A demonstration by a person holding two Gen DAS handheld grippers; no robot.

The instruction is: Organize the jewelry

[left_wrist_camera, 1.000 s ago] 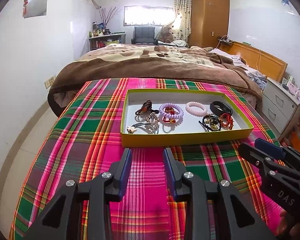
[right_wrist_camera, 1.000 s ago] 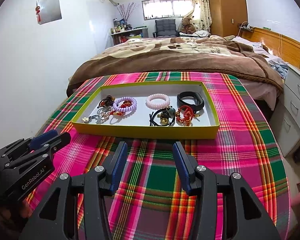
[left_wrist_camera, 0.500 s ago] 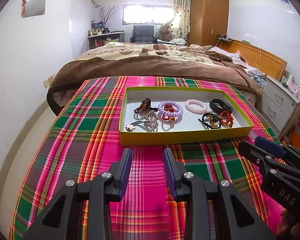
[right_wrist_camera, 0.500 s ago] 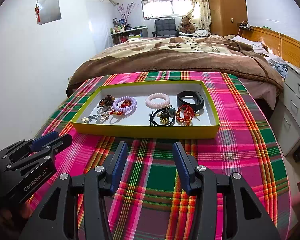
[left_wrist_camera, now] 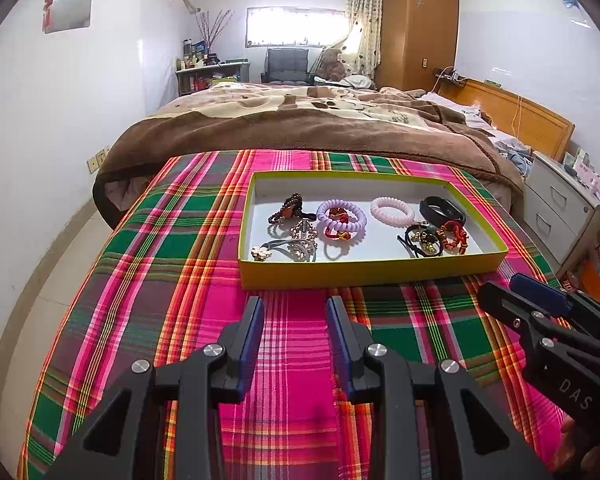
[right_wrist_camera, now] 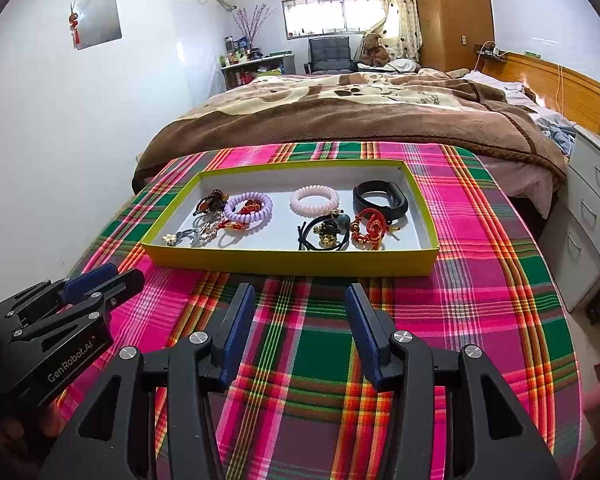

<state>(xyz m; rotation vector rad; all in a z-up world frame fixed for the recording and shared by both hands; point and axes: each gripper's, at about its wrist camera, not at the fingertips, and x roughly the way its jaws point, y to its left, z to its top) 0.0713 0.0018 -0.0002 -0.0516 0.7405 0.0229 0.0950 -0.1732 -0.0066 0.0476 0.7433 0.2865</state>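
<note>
Left wrist view
Your left tongs: your left gripper (left_wrist_camera: 295, 306) sits low in the middle, jaws apart, with nothing between them. Only the cloth shows in the gap.
Your right tongs: your right gripper (left_wrist_camera: 512, 292) pokes in at 4 o'clock. You see it from the side here, so you cannot tell from this view how wide it is.
Box: the yellow tray (left_wrist_camera: 364, 270) lies on the plaid cloth (left_wrist_camera: 152, 264) at 12 o'clock from your left tongs, near the tips but not touching.
Jewelry in the box: the purple coil ring (left_wrist_camera: 341, 216) is in the middle. The pink coil ring (left_wrist_camera: 392, 208) is at its 3 o'clock. The black band (left_wrist_camera: 442, 210) is in the far right corner. The red bead string (left_wrist_camera: 452, 236) is just in front of the black band.

Right wrist view
Your right tongs: they sit low in the middle (right_wrist_camera: 300, 300), jaws wide apart and holding nothing.
Your left tongs: they come in at 8 o'clock (right_wrist_camera: 112, 276). They are empty too.
Box: the tray (right_wrist_camera: 292, 260) is at 12 o'clock from your right tongs, close, with a strip of cloth (right_wrist_camera: 480, 280) between.
Jewelry in the box: the purple ring (right_wrist_camera: 248, 206) is at the left, the pink ring (right_wrist_camera: 314, 200) in the middle, the black band (right_wrist_camera: 380, 196) at the right. The black hair tie with gold beads (right_wrist_camera: 324, 234) lies near the front wall, touching the red string (right_wrist_camera: 368, 230).
Behind the box: a bed with a brown blanket (right_wrist_camera: 340, 116).
</note>
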